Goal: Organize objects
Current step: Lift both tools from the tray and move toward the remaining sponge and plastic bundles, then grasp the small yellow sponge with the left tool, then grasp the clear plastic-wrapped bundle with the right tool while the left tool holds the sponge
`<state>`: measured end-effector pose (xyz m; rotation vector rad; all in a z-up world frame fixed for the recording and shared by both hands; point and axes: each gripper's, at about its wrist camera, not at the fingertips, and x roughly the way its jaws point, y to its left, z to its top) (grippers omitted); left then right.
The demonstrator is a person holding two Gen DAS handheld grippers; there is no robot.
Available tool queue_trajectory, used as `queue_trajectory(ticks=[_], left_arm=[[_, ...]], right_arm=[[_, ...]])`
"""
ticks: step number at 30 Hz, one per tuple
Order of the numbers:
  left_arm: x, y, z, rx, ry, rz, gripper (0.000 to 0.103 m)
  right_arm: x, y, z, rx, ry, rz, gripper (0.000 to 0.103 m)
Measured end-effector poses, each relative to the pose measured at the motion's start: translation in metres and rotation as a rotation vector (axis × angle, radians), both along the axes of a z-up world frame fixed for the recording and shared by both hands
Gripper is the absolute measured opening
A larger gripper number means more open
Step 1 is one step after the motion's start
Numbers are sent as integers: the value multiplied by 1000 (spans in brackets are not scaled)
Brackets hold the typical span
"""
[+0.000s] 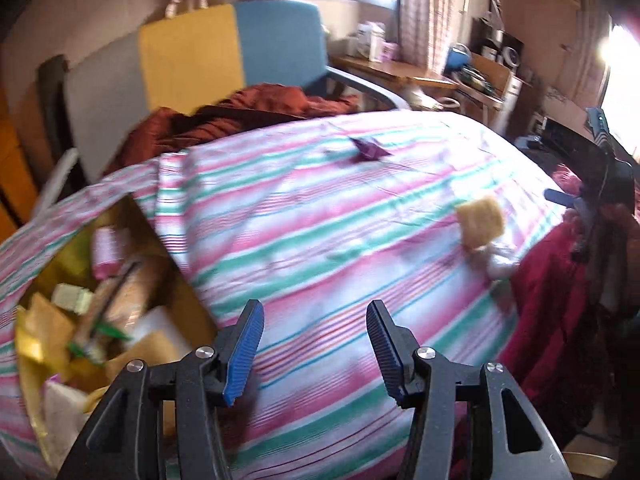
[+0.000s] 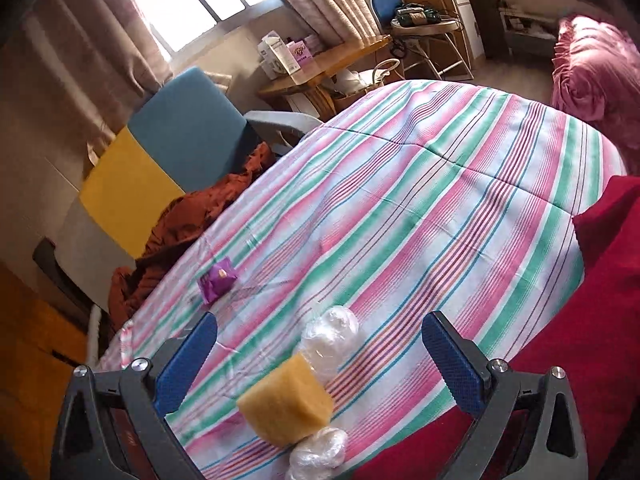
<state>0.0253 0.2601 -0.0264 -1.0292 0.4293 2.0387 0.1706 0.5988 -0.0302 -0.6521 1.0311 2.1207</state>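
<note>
Left wrist view: the left gripper [image 1: 316,344] hangs over a bed covered in a striped quilt [image 1: 304,216], its blue-padded fingers [image 1: 245,354] spread apart with only fabric between them. To the left of the fingers sits a gold box [image 1: 36,408] holding an untidy mix of packets and cards (blurred, so the items cannot be told apart). Well ahead of the fingertips and a little to the right lies a purple packet [image 1: 370,149] on the quilt. Farther right, a yellow sponge [image 1: 480,221] rests on the quilt with a clear plastic-wrapped bundle [image 1: 500,260] touching its near side, and the right gripper [image 1: 576,202] shows at the frame's edge just beyond them.

Right wrist view: the right gripper's [image 2: 320,364] fingers [image 2: 452,364] also stand wide apart, gripping nothing. Between them, closer to the left finger, the yellow sponge [image 2: 286,400] sits on the quilt [image 2: 420,200]; one wrapped bundle [image 2: 330,336] touches its far side and a second wrapped bundle [image 2: 318,454] lies against its near side. Ahead of the left finger lies the purple packet [image 2: 218,278], well apart from the sponge. To the right of the right finger a red blanket [image 2: 580,340] covers the bed's edge.
</note>
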Motion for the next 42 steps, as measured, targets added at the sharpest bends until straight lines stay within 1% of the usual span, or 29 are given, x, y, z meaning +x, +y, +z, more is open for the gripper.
queue_trajectory(ticks=[4,6,7,10,11,13,16,18,20,22,27,30,31,32,33,34,36,39,42], left_arm=[[3,42,-12,-2,-95,-66,54],[5,61,-16,-3,-123,-93,55],[6,71,-17,-3,-134,-106,58],[11,104,-19,17,-181,-165,74],[13,114,-19,18,-194,-176,75],[14,134,-21,18,-216,-203,75],[14,160,-24,3,-229,-231,78],[14,178,-26,15,-260,-248,82],[14,192,-29,22,-285,-259,82],[15,207,-32,21,-292,-270,83],[20,239,-47,-17,-326,-284,83],[22,253,-58,-57,-310,-263,83],[21,256,-63,-67,-322,-255,81],[19,255,-66,-69,-324,-244,75],[17,253,-69,-67,-326,-227,67],[15,251,-70,-58,-339,-228,64],[11,241,-67,-27,-350,-231,61],[5,219,-56,5,-324,-215,59],[-5,192,-45,24,-299,-172,59]], right_arm=[[4,-1,3,-10,66,5,103],[7,-1,3,-19,90,7,103],[7,0,2,-27,100,9,103],[8,2,0,-46,116,16,103],[8,2,-1,-50,123,20,103],[9,3,-2,-56,136,27,103],[12,5,-4,-77,162,28,103],[15,8,-6,-94,180,26,103],[16,10,-8,-110,194,25,103],[17,11,-9,-123,206,25,103],[17,13,-11,-139,221,33,103],[16,14,-12,-145,224,40,103],[16,14,-12,-147,225,42,103],[16,14,-12,-149,226,42,103],[16,15,-13,-150,226,42,103],[16,15,-13,-150,225,42,103],[15,15,-13,-152,222,48,103],[12,14,-14,-149,200,57,103],[9,14,-16,-152,178,64,103]])
